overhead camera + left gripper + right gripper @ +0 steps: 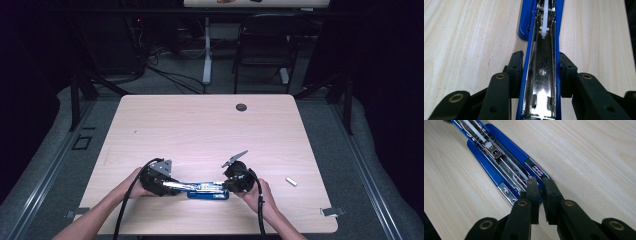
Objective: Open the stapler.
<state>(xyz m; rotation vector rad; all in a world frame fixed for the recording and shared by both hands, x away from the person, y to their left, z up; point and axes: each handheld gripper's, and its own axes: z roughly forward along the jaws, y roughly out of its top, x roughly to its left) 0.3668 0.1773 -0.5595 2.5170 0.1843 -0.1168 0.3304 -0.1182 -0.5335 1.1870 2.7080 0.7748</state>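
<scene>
Table: a light wooden table (200,125) with a rounded edge; a small dark round cap (241,107) sits in its far part, right of the middle.

Stapler: a blue stapler with a shiny metal staple channel (207,189) lies open near the near edge of the table, about in the middle, between the two hands. In the left gripper view the metal channel (543,82) runs away from the camera, and a white plastic pusher (545,22) lies inside it. In the right gripper view the blue base (496,155) lies flat on the wood, with the metal channel open on top.

Left gripper: the left gripper (167,186) is held by the left hand (134,184) at the left end of the stapler. In its own view the two black jaws press on both blue sides of the stapler arm (541,75), so it is gripping the stapler.

Right gripper: the right gripper (231,186) is held by the right hand (257,192) at the right end of the stapler. In its own view the jaws (540,192) stand almost together with only a thin gap, their tips at the metal front end of the stapler. I cannot tell if something is pinched between them.

Small object: a small white cylinder-like piece (291,181) lies on the table to the right, well apart from the right hand.

Background: a dark chair (265,45) and cables on the floor stand beyond the far edge of the table.
</scene>
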